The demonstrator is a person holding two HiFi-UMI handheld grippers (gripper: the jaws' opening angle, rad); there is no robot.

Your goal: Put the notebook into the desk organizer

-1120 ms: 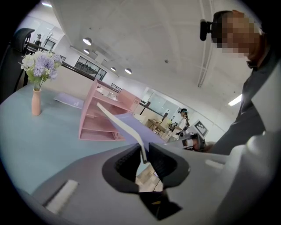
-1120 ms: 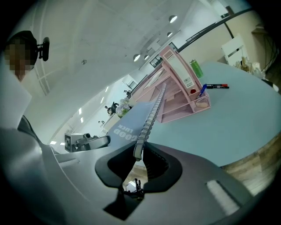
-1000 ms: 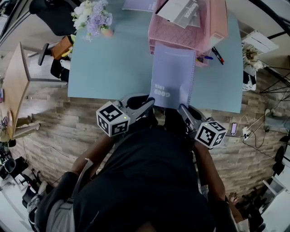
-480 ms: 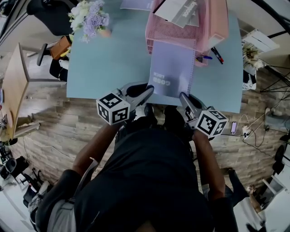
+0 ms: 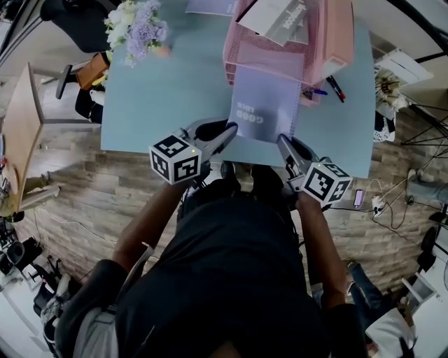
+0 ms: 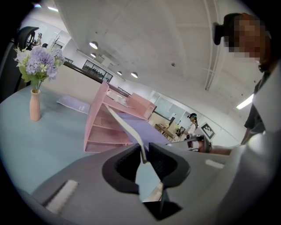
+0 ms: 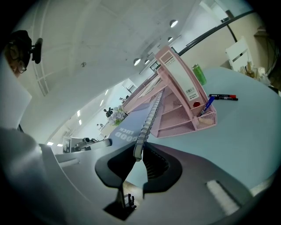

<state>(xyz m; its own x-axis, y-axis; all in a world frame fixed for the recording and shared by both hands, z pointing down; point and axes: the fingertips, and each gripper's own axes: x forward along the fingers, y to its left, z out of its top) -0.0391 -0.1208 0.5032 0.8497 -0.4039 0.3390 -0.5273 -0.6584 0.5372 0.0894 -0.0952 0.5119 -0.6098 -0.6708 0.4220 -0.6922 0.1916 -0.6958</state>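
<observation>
A lilac spiral notebook [image 5: 264, 105] is held flat over the blue table, its far edge inside a lower shelf of the pink mesh desk organizer [image 5: 280, 42]. My left gripper [image 5: 232, 131] is shut on the notebook's near left corner [image 6: 131, 132]. My right gripper [image 5: 283, 142] is shut on the near right corner at the wire spiral [image 7: 147, 125]. In the left gripper view the pink organizer [image 6: 109, 127] stands just ahead; in the right gripper view the organizer [image 7: 180, 105] rises beyond the spiral.
A vase of pale flowers [image 5: 136, 28] stands at the table's [image 5: 168, 98] far left. Pens [image 5: 329, 85] lie by the organizer's right side. Papers [image 5: 276, 15] rest on the organizer's top. A wooden side table [image 5: 21, 133] stands to the left; cables [image 5: 381, 203] lie on the floor.
Both grippers have carried the notebook away from the person, and more of it now lies inside the organizer's lower shelf.
</observation>
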